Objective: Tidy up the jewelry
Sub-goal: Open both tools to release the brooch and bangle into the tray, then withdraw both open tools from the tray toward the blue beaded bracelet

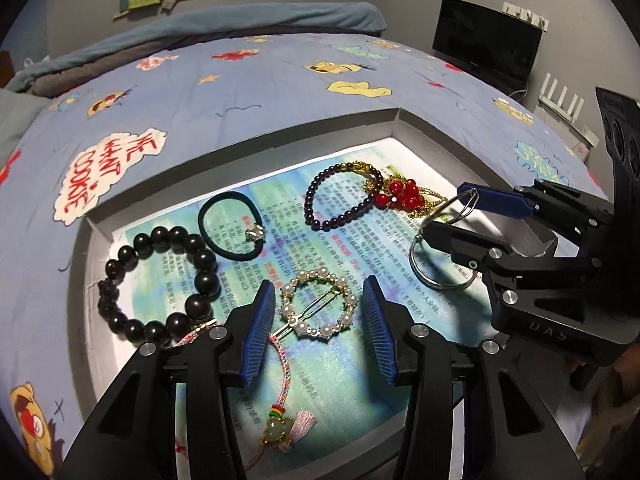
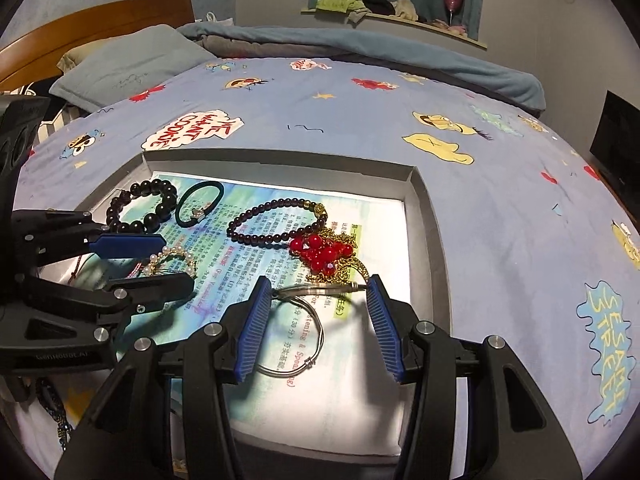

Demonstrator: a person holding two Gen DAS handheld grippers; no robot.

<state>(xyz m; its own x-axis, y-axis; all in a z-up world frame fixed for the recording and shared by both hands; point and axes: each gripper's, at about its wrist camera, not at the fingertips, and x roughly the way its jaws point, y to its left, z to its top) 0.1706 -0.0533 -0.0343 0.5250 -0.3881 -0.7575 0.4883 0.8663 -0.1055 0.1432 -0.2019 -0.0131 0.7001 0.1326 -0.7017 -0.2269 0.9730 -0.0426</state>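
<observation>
A shallow grey box lid (image 1: 256, 138) (image 2: 280, 160) lies on the bed, lined with printed paper and holding jewelry. My left gripper (image 1: 318, 300) (image 2: 176, 262) is open, its jaws either side of a pearl ring hair clip (image 1: 320, 308) (image 2: 172, 260). My right gripper (image 2: 318, 292) (image 1: 448, 210) is open around a silver wire bangle (image 2: 296, 328) (image 1: 436, 264). Also inside: a big black bead bracelet (image 1: 160, 284) (image 2: 140, 208), a dark hair tie (image 1: 232, 226) (image 2: 198, 204), a small purple bead bracelet (image 1: 340, 196) (image 2: 276, 220), a red bead and gold chain piece (image 1: 404, 194) (image 2: 324, 254), and a pink cord charm (image 1: 284, 420).
The box lid sits on a blue cartoon-print bedsheet (image 1: 260, 76) (image 2: 500, 200). A pillow (image 2: 132, 64) and a rolled blanket (image 2: 360, 48) lie at the far side. A black monitor (image 1: 486, 38) and a white router (image 1: 560, 104) stand to the right of the bed.
</observation>
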